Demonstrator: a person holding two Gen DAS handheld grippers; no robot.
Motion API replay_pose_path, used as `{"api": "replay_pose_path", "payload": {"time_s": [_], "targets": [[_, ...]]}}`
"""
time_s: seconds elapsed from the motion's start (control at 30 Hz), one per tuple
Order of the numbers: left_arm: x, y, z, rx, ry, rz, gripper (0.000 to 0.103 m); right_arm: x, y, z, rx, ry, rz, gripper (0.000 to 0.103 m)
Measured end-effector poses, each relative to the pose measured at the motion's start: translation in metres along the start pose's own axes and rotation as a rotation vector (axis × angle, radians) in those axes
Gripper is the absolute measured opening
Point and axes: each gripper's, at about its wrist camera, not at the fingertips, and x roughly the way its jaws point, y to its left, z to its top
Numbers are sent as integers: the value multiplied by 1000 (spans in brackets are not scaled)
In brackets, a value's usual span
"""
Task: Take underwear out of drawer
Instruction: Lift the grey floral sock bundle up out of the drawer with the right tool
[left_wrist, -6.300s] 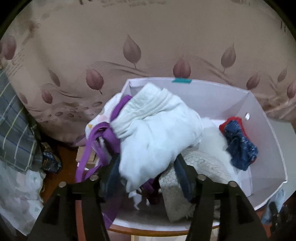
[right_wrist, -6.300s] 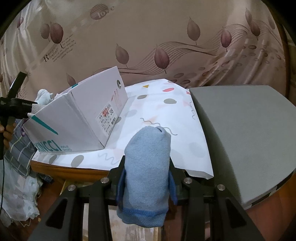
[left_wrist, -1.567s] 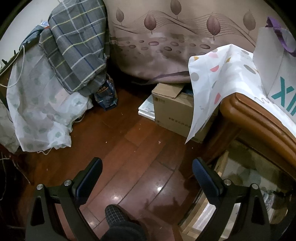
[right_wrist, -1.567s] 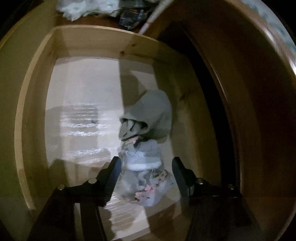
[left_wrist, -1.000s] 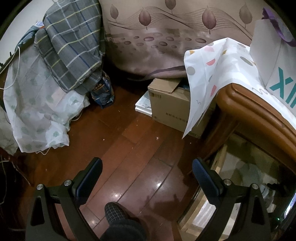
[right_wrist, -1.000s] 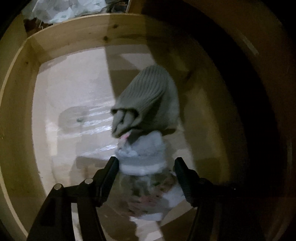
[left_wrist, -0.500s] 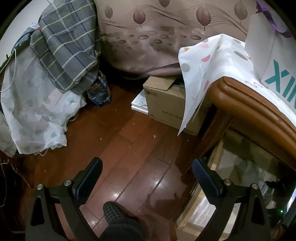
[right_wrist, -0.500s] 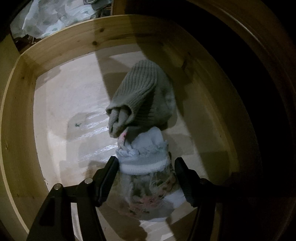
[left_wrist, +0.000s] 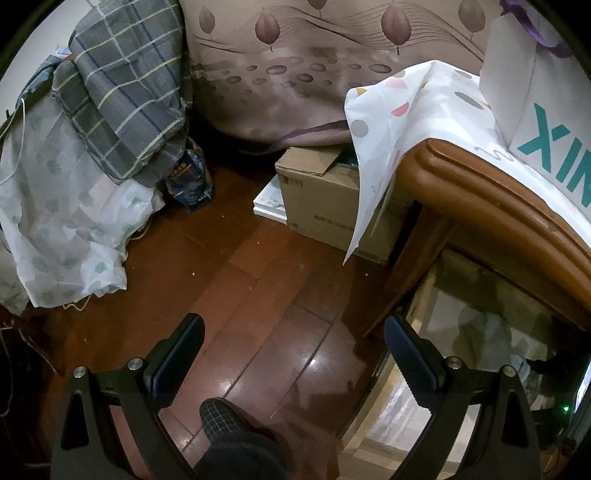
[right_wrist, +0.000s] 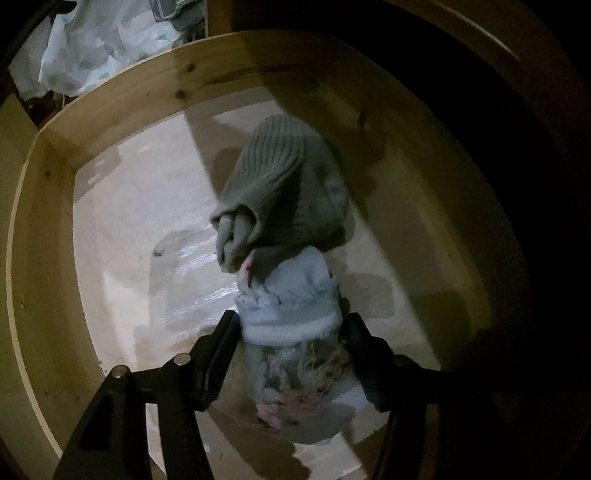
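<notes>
Left gripper (left_wrist: 293, 338): fingers spread wide, nothing between them, pointing steeply down over the dark wood floor (left_wrist: 229, 280) beside the table leg; a checked slipper toe (left_wrist: 221, 417) shows below it. It is well apart from the drawer contents.

Right gripper (right_wrist: 290, 332): inside the pale wooden drawer (right_wrist: 122, 110), pointing steeply down. Jaws closing around a white rolled bundle with a frilled band (right_wrist: 288, 314), pink-flecked at its near end; the pads sit at its flanks, firm pressure not yet clear (dim light). Bundle's long axis runs along the fingers, away from the camera. A grey ribbed knit roll (right_wrist: 284, 192) lies just beyond, touching the bundle's far end.

Right hand nearer; the lift is its job.
</notes>
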Motion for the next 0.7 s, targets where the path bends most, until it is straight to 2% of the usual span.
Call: {"api": "replay_pose_path", "payload": {"time_s": [0.3, 0.43, 0.7], "targets": [[3, -7, -4, 9, 13, -8, 97, 3, -8, -2, 26, 0, 0, 58], [3, -8, -3, 7, 16, -8, 97, 2, 0, 0, 10, 16, 33, 30], [5, -7, -4, 4, 30, -19, 97, -2, 13, 2, -61, 75, -7, 23]]}}
